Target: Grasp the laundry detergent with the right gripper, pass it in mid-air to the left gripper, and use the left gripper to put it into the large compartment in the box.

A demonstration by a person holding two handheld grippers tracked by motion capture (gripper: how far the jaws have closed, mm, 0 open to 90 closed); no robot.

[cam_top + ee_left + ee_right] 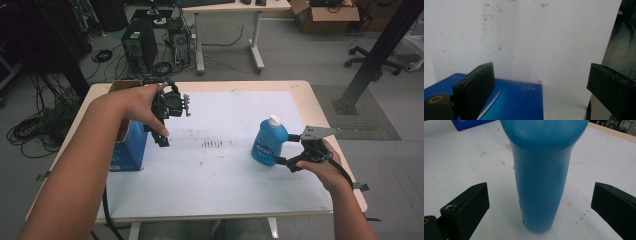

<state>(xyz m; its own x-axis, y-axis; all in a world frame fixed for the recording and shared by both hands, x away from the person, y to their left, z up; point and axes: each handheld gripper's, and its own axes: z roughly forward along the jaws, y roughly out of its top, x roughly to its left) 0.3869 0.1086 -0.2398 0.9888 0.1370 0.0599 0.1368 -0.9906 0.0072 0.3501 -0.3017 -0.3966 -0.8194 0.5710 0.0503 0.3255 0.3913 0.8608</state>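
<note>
Right gripper view: blue bottle (541, 175) between spread jaws, pads clear.

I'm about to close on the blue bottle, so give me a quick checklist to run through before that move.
1. Right gripper jaws open wide enough: ok.
2. Blue bottle sits between the jaws, roughly centred: ok.
3. Pads clear of the bottle on both sides, no contact yet: ok.
4. Bottle upright on the white mat, white cap on: ok.
5. Left gripper out of the way, open and holding nothing, over the blue box: ok.
6. Whether the cap is screwed tight: cannot tell.
</note>
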